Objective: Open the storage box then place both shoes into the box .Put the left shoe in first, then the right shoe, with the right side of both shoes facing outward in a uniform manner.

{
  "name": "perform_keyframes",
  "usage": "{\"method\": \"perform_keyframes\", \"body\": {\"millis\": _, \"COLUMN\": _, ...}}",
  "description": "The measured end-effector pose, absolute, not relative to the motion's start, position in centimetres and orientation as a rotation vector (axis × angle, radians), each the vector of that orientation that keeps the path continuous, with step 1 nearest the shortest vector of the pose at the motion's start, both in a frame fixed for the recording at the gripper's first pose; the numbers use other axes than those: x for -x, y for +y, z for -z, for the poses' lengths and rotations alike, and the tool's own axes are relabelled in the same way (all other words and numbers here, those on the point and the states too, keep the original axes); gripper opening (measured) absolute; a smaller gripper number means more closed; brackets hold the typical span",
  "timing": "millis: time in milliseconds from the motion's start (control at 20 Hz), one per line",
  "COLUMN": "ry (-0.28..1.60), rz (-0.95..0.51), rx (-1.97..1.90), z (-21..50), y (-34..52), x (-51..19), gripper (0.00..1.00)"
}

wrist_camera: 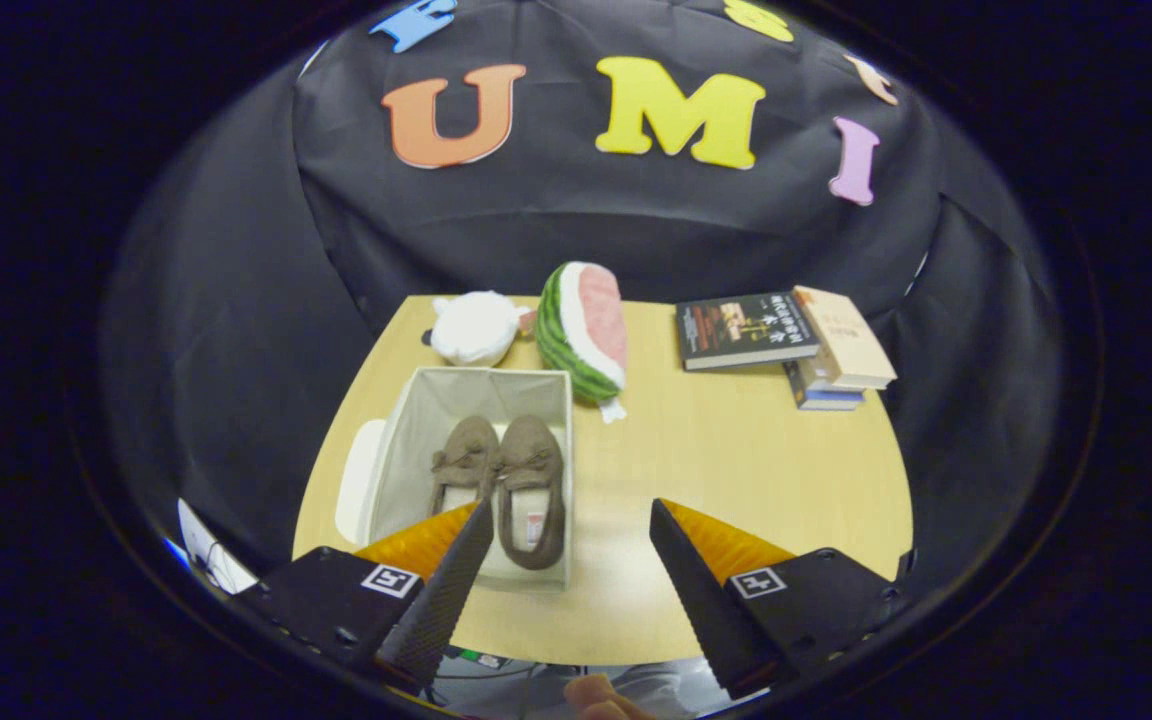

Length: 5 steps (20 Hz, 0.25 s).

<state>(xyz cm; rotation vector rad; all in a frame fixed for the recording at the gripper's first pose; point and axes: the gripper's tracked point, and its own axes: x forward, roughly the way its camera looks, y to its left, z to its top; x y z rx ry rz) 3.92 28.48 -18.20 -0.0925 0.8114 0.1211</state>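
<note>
Two brown suede moccasin shoes, left shoe (463, 455) and right shoe (533, 490), lie side by side in the open white fabric storage box (406, 420) on the light wooden table (736, 460), toes pointing away from the tongs (571, 515). Tongs are spread wide, holding nothing, hovering above the box's near edge; one finger overlaps the near left corner of the box, the other is over bare table. A white flat piece (354, 480), probably the lid, sits against the box's outer left side. Task looks essentially done. Risks from here: dropping the tongs low would clip the soft box wall and drag it, shifting the shoes; a nudge to the right shoe could roll it against its neighbour and break the uniform facing. Can't verify which side faces outward from this angle. White plush toy (476, 327), watermelon-slice plush (584, 330) and a stack of books (786, 340) sit beyond the box, well clear.
</note>
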Motion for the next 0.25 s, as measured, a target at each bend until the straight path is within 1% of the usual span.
{"method": "perform_keyframes", "body": {"millis": 250, "ry": 0.561, "rz": -0.069, "rx": 0.031, "z": 11.6, "y": 24.2, "x": -1.8, "gripper": 0.96}}
